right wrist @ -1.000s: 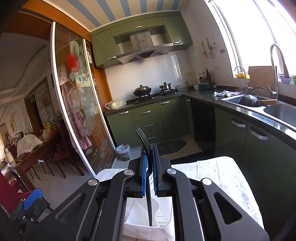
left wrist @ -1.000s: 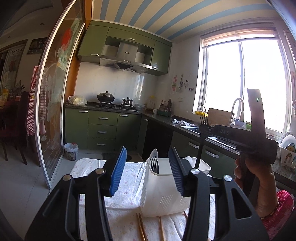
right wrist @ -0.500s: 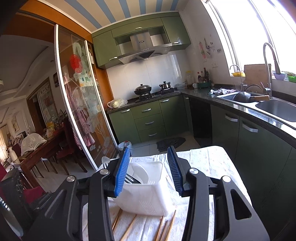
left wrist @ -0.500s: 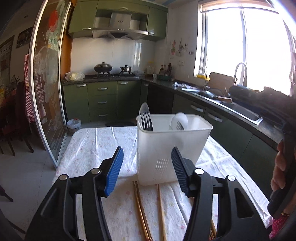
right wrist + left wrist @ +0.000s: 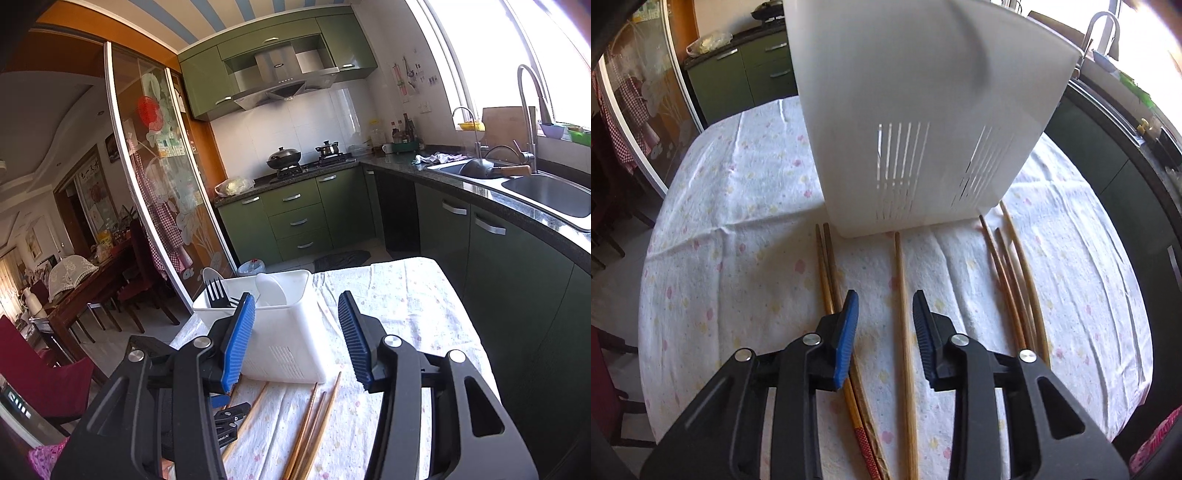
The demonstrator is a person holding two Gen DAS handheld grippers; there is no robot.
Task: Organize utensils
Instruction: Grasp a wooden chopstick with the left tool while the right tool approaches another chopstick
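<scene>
A white slotted utensil caddy (image 5: pixel 923 122) stands on the flowered tablecloth (image 5: pixel 746 206); it also shows in the right wrist view (image 5: pixel 284 343), holding black forks (image 5: pixel 216 293) and white spoons (image 5: pixel 271 290). Several wooden chopsticks lie in front of it. My left gripper (image 5: pixel 885 317) is open, low over the cloth, its jaws on either side of a single chopstick (image 5: pixel 905 332). A pair of chopsticks (image 5: pixel 827 273) lies to its left and several more chopsticks (image 5: pixel 1012 273) to the right. My right gripper (image 5: pixel 295 332) is open and empty above chopsticks (image 5: pixel 314 424).
Green kitchen cabinets (image 5: pixel 295 218) and a stove with pots (image 5: pixel 303 158) stand behind the table. A sink counter (image 5: pixel 517 184) runs along the right. A glass sliding door (image 5: pixel 159 184) and dining chairs (image 5: pixel 59 373) are on the left.
The right gripper let the black fork go into the caddy, opened and drew back. The left gripper tilted down and moved in low over the single chopstick.
</scene>
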